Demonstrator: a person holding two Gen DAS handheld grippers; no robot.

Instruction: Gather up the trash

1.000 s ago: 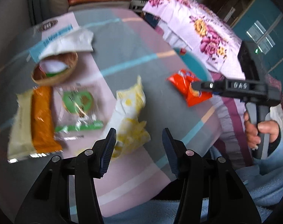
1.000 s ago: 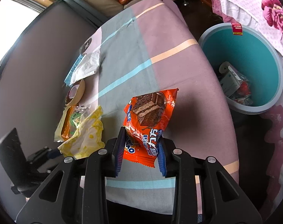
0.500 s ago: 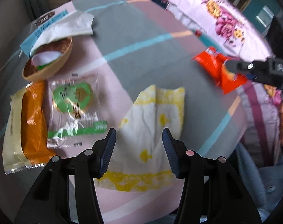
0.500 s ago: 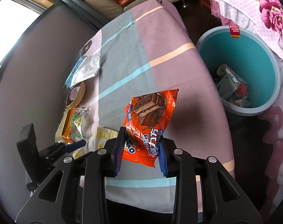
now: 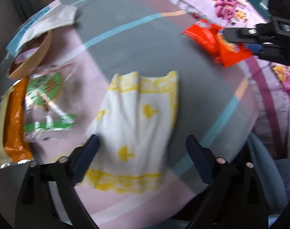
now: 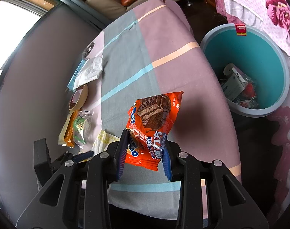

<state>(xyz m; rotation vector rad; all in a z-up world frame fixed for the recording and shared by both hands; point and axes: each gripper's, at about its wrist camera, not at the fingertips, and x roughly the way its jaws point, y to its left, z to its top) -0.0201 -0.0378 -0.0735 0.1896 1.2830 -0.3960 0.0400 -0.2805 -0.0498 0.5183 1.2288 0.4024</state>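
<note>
Left wrist view: the left tongs (image 5: 143, 145) are pointed steeply down over the yellow-and-white napkin (image 5: 137, 118), which lies flat on the desk (image 5: 137, 43). The jaws are opening, and the napkin's lower part sits between them without being pressed; nothing is gripped. The napkin's long axis runs from 12 o'clock to 6 o'clock, along the tongs' pointing line and so across their closing direction; the printed border at 6 o'clock lies nearest the fingertips. A grasp is judged to need only a further descent.

At 9 o'clock of the napkin lie a green-printed clear wrapper (image 5: 47, 103) and an orange packet (image 5: 13, 118); the left tongs are the nearer to all three.

Right wrist view: the right tongs (image 6: 145, 152) are clenched on the lower edge of the orange snack wrapper (image 6: 152, 122), held clear above the desk. The teal bin (image 6: 246, 43), already holding rubbish, stands off the desk edge at 2 o'clock of these tongs.
</note>
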